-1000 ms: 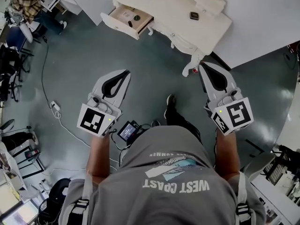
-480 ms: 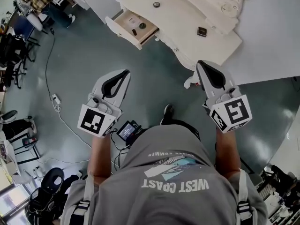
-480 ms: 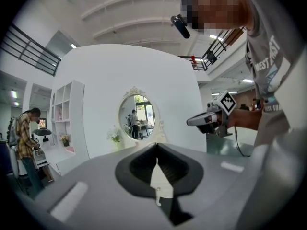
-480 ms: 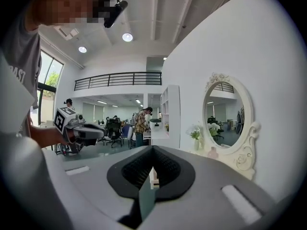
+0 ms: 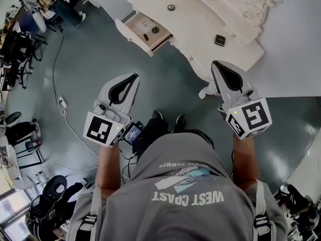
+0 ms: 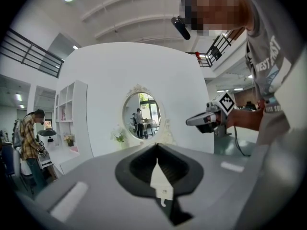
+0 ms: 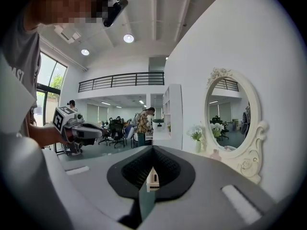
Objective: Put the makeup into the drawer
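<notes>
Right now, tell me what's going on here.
A person in a grey T-shirt stands before a white dressing table, one gripper in each hand. The left gripper and right gripper are both shut and empty, held out toward it. The drawer is open with small items inside; a dark square item and a small round item lie on the tabletop.

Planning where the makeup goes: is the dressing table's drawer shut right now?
No, in the head view the drawer is pulled out from the white dressing table, its inside open to view.
</notes>
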Motion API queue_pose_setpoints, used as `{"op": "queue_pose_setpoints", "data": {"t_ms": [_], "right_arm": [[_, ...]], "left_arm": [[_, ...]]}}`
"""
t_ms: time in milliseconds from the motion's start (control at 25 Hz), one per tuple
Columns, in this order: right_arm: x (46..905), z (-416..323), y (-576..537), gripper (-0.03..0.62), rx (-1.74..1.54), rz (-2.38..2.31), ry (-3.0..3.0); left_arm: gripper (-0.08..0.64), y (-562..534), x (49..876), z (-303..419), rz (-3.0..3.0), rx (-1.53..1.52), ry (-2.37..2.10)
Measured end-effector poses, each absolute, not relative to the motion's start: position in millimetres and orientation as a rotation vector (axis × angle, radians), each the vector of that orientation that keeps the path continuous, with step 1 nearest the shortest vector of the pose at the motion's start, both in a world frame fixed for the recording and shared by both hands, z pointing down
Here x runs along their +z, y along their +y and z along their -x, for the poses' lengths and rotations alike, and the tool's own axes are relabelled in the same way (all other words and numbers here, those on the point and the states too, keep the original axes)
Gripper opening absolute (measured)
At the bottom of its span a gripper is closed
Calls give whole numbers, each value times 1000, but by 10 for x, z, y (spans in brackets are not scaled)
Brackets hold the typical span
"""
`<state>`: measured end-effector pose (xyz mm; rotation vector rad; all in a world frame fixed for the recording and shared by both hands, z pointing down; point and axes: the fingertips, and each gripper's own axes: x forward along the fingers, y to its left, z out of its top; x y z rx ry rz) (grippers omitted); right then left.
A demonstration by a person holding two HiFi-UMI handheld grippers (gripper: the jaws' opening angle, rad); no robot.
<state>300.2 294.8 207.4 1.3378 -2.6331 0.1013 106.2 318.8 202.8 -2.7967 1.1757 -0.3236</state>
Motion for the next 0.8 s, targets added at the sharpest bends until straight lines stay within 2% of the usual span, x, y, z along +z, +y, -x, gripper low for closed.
{"op": "queue_pose_setpoints", "data": {"t_ms": [400,800], "right_arm": [[2160,-2975,2525,2,141,-1412,-2565],[2169,-2668,1602,2,172,-1519,-2484]], "left_arm": [[1,2560,2091,-1000,2840,-308,1090],[1,1408,2053,-765,2889,-284,939]]}}
